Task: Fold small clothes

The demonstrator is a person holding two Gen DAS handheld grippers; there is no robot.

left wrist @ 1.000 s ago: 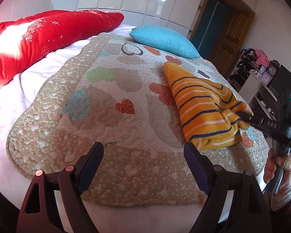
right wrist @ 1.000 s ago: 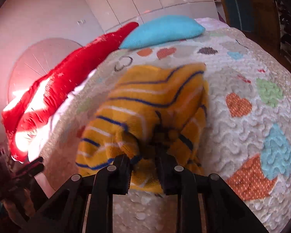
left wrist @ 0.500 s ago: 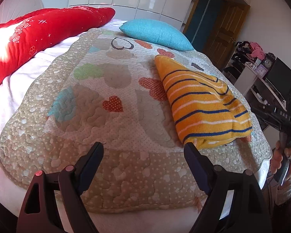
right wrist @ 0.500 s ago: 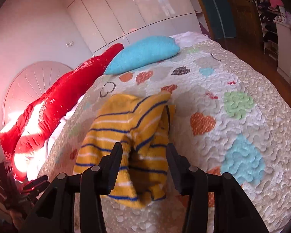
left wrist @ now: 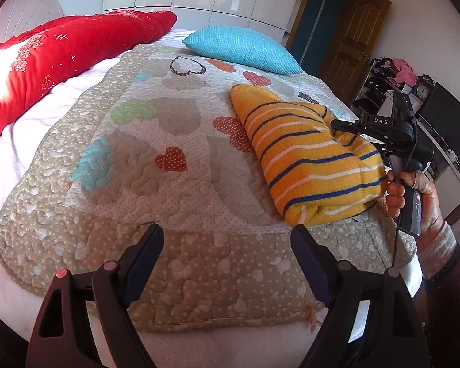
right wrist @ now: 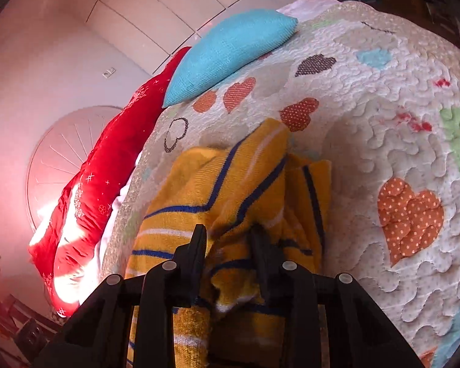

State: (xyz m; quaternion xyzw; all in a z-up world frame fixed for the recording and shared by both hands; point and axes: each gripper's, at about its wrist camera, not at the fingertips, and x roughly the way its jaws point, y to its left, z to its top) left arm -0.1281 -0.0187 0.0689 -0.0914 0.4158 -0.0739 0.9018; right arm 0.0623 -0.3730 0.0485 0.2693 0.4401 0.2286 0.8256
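Since half a second ago, the right gripper (right wrist: 228,250) has returned, jaws pinching the striped yellow garment (left wrist: 309,156) on the quilt (left wrist: 174,245); bunched cloth could slip. Left gripper (left wrist: 227,247) hovers wide open, empty.

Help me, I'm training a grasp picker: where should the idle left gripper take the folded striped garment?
Grip the thick rolled edge of the yellow striped garment nearest the left gripper, coming in low from the near side. That edge bulges above the quilt, giving the open fingers a bite, clear of the right gripper.
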